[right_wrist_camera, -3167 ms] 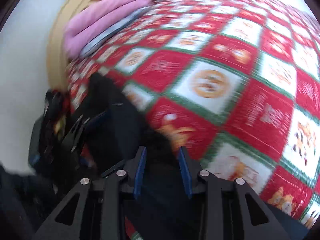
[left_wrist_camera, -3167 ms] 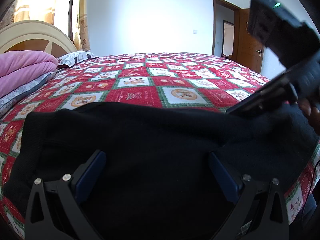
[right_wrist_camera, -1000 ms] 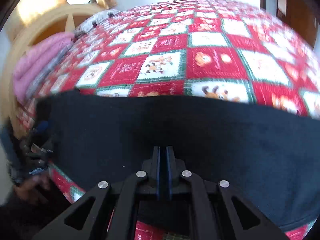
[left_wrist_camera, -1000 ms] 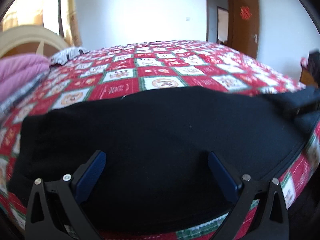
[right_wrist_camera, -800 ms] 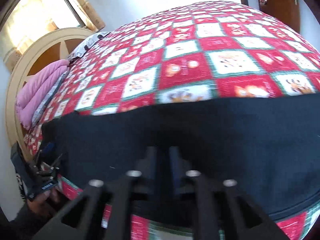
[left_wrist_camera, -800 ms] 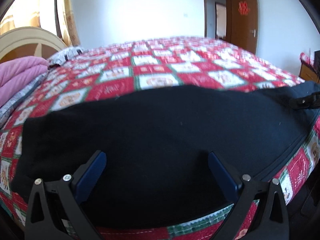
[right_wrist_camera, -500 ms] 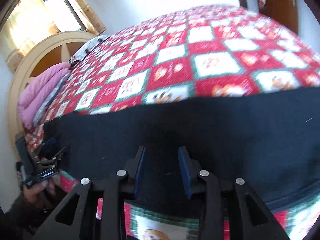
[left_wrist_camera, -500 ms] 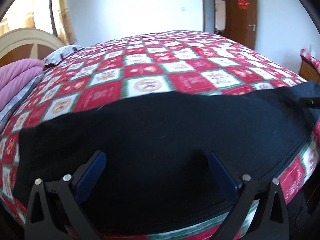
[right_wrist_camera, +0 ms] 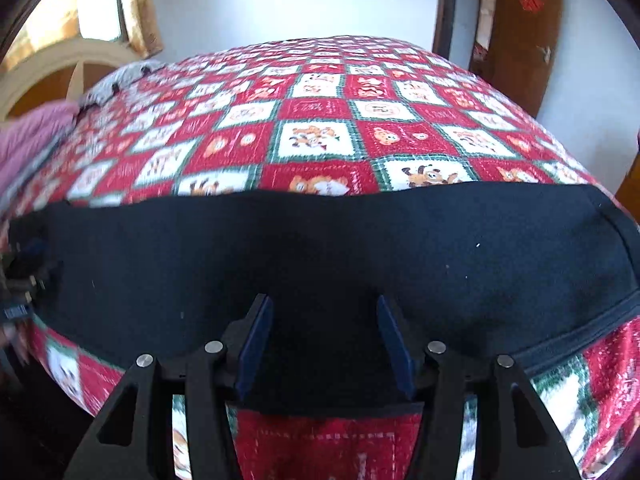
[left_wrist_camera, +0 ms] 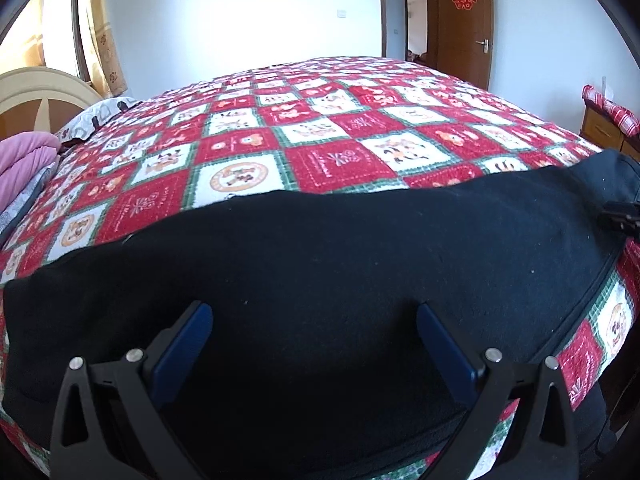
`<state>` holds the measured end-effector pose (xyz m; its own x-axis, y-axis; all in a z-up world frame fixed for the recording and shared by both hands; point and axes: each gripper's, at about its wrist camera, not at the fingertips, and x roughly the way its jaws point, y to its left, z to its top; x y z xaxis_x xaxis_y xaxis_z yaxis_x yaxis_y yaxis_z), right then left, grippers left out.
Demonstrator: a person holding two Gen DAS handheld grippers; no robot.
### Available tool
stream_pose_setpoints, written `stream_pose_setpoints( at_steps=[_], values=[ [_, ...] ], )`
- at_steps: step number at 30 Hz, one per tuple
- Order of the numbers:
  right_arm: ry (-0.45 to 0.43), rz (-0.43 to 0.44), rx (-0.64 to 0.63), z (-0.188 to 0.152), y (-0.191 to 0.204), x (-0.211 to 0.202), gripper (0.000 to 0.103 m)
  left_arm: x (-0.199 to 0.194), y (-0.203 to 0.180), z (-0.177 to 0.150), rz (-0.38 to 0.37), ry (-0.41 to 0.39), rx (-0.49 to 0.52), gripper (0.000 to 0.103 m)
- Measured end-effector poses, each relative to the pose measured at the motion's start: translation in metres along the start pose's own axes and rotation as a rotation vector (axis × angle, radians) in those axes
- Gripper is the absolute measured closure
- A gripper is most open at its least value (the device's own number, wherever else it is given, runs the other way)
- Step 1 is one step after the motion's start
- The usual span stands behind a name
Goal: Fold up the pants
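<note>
The black pants (left_wrist_camera: 320, 272) lie spread flat in a wide band along the near edge of the bed, seen also in the right wrist view as black pants (right_wrist_camera: 320, 248). My left gripper (left_wrist_camera: 312, 320) hovers over their near part with its blue pads far apart and nothing pinched. My right gripper (right_wrist_camera: 324, 312) is over the near hem; its jaws are opening, the cloth lies below and between the pads, which stand clear of it. The right gripper's tip (left_wrist_camera: 618, 216) shows at the right edge of the left view, the left gripper (right_wrist_camera: 20, 280) at the left edge of the right view.
The bed carries a red, white and green patchwork quilt (left_wrist_camera: 320, 128). Pink folded bedding (left_wrist_camera: 24, 160) and a patterned pillow (left_wrist_camera: 96, 114) lie by the cream headboard (left_wrist_camera: 44, 88) at left. A brown door (left_wrist_camera: 460, 20) and a wooden cabinet (left_wrist_camera: 608, 128) stand at right.
My right gripper's jaws went from shut to well apart, letting go of the pants' edge, and it drew back toward the bed's near edge. The left gripper shifted a little and stayed open.
</note>
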<state>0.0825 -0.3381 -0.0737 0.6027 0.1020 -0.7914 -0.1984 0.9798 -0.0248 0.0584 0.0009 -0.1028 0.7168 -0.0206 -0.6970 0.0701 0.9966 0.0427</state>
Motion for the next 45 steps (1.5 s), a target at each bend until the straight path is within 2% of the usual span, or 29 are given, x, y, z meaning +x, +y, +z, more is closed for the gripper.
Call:
stream_pose_setpoints(
  at_steps=[1, 4, 6, 8, 9, 12, 15, 19, 21, 25, 29, 32, 36, 40, 45],
  values=[
    [-0.002, -0.002, -0.017, -0.002, 0.002, 0.0, 0.038, -0.001, -0.001, 0.001, 0.002, 0.009, -0.004, 0.0],
    [-0.013, -0.005, -0.042, -0.002, 0.006, 0.0, 0.037, -0.008, -0.006, 0.007, -0.01, 0.016, 0.007, 0.0],
    [-0.037, 0.06, 0.012, 0.003, -0.005, -0.01, 0.037, -0.015, -0.013, 0.014, -0.021, -0.01, 0.026, 0.0],
    [-0.085, 0.144, 0.118, 0.008, -0.03, -0.026, 0.037, -0.023, -0.026, 0.024, -0.047, -0.04, 0.053, 0.0],
    [-0.117, 0.157, 0.167, 0.01, -0.044, -0.035, 0.037, -0.024, -0.033, 0.029, -0.061, -0.047, 0.064, 0.0],
    [-0.216, 0.124, 0.3, 0.013, -0.096, -0.061, 0.037, -0.019, -0.051, 0.042, -0.11, -0.049, 0.074, 0.0],
    [-0.289, 0.051, 0.483, 0.002, -0.159, -0.082, 0.037, -0.008, -0.062, 0.046, -0.141, -0.033, 0.052, 0.0],
    [-0.305, 0.013, 0.68, -0.019, -0.219, -0.092, 0.037, 0.001, -0.067, 0.042, -0.139, -0.025, 0.029, 0.0],
    [-0.305, 0.085, 0.78, -0.03, -0.241, -0.092, 0.038, 0.006, -0.065, 0.036, -0.125, -0.016, 0.025, 0.0],
    [-0.307, 0.211, 0.913, -0.044, -0.258, -0.097, 0.04, 0.01, -0.063, 0.032, -0.107, -0.011, 0.026, 0.0],
    [-0.274, 0.24, 0.919, -0.04, -0.256, -0.099, 0.041, 0.015, -0.064, 0.028, -0.105, 0.0, 0.025, 0.0],
    [-0.221, 0.277, 0.917, -0.039, -0.248, -0.085, 0.047, 0.016, -0.065, 0.024, -0.102, -0.002, 0.035, 0.0],
    [-0.199, 0.203, 0.886, -0.039, -0.245, -0.076, 0.058, 0.015, -0.063, 0.022, -0.106, -0.013, 0.037, 0.0],
    [-0.172, 0.165, 0.896, -0.041, -0.247, -0.081, 0.058, 0.015, -0.061, 0.021, -0.11, -0.018, 0.037, 0.0],
    [-0.16, 0.199, 0.92, -0.046, -0.252, -0.076, 0.058, 0.015, -0.063, 0.02, -0.098, -0.023, 0.04, 0.0]
  ],
)
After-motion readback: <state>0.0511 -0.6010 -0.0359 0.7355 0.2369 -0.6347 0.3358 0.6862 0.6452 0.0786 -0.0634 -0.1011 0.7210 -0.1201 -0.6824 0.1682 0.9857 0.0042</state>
